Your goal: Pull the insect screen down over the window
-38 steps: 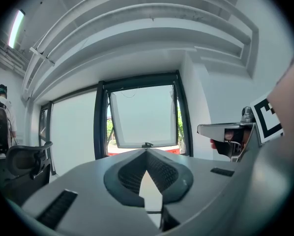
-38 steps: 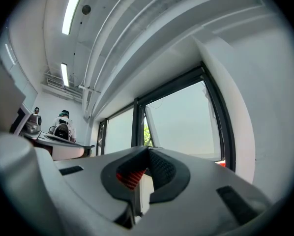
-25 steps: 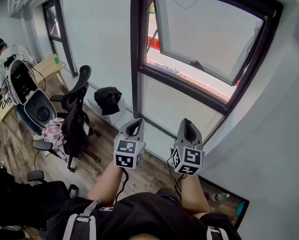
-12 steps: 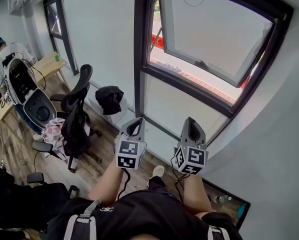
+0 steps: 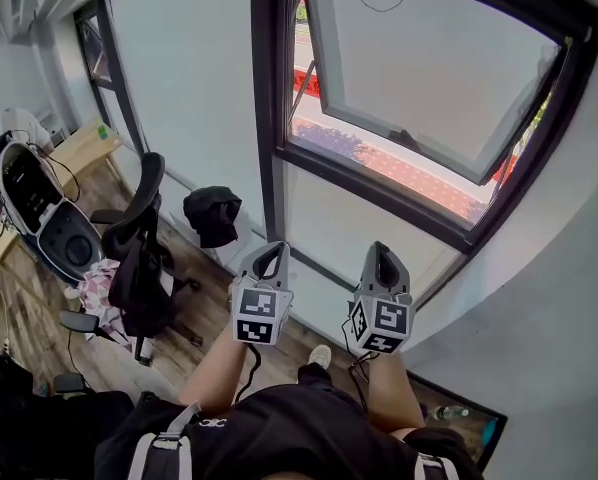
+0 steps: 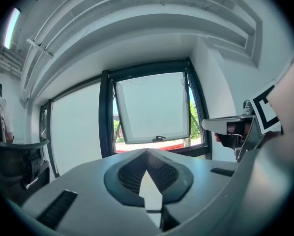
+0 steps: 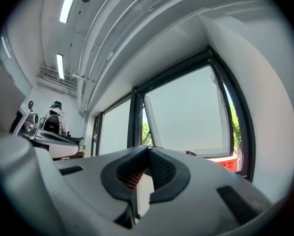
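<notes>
The window has a dark frame point(image 5: 269, 118), and its upper sash point(image 5: 429, 68) is tilted open outward, with a small handle point(image 5: 409, 140) on its lower rail. A thin cord point(image 5: 374, 6) hangs in a loop at the top of the opening. No screen mesh shows across the opening. My left gripper point(image 5: 269, 260) and right gripper point(image 5: 379, 256) are held side by side below the sill, both pointing at the window. Both are shut with nothing between the jaws. The sash point(image 6: 149, 112) lies straight ahead of the left gripper point(image 6: 146, 154), and the right gripper point(image 7: 148, 151) also faces the sash point(image 7: 186, 117).
A black office chair point(image 5: 139, 248) stands to the left, and a dark bundle point(image 5: 211, 213) lies on the low ledge under the fixed pane. A person point(image 5: 4, 128) and a white machine point(image 5: 39, 198) are at far left. A grey wall point(image 5: 569, 268) closes the right side, and a dark panel point(image 5: 459, 408) leans at its foot.
The person has stepped closer to the window; a shoe now shows below the grippers. Both grippers stayed shut and side by side, a little nearer the sill.
</notes>
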The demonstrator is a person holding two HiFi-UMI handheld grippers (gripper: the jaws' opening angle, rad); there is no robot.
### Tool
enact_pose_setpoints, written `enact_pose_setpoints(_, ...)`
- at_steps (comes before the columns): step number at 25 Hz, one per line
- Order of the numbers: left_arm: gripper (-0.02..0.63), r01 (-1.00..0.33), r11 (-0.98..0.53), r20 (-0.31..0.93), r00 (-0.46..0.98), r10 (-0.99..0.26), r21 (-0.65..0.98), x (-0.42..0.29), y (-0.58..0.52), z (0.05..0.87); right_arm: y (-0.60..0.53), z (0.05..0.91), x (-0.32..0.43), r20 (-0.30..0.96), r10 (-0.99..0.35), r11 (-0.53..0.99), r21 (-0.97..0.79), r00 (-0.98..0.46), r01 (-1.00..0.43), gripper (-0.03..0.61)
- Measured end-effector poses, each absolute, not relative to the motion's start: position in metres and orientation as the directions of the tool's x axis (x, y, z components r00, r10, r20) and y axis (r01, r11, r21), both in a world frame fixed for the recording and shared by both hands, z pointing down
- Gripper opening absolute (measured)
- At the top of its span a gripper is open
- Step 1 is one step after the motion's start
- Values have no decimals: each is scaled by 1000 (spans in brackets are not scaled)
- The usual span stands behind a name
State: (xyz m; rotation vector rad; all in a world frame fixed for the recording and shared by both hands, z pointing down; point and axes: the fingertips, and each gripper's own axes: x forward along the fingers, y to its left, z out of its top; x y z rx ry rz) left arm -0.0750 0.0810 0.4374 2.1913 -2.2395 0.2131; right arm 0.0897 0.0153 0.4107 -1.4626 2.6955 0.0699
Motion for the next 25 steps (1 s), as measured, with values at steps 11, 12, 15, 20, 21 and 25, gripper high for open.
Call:
enact_pose_setpoints(11, 6, -996, 7, 98, -15, -995, -88, -100, -70, 428, -132, 401, 63, -80, -830, 550, 43, -552, -834, 4)
enact_pose_setpoints(12, 8, -996, 3, 96, -12, -995, -89, -101, -85, 426, -147, 400, 62, -80, -830, 550, 43, -552, -834, 5)
enact_pose_setpoints(15, 8, -996, -9, 96, 0, -995, -92, -101, -130, 422, -190, 398, 62, -82, -836, 541, 39, -543, -840, 3)
enact_pose_setpoints(20, 6, -996, -26, 108, 17, -994, -84, -97, -200, 426, -254, 402, 69, -66, -846, 528, 39, -530, -848, 5)
enact_pose_setpoints(21, 8, -996, -31, 111, 21, -994, -84, -95, -212, 426, -264, 403, 70, -64, -847, 526, 40, -527, -850, 4)
enact_pose_setpoints(25, 8, -995, -57, 122, 47, -991, -83, -89, -253, 427, -301, 404, 75, -49, -857, 512, 36, -513, -858, 5)
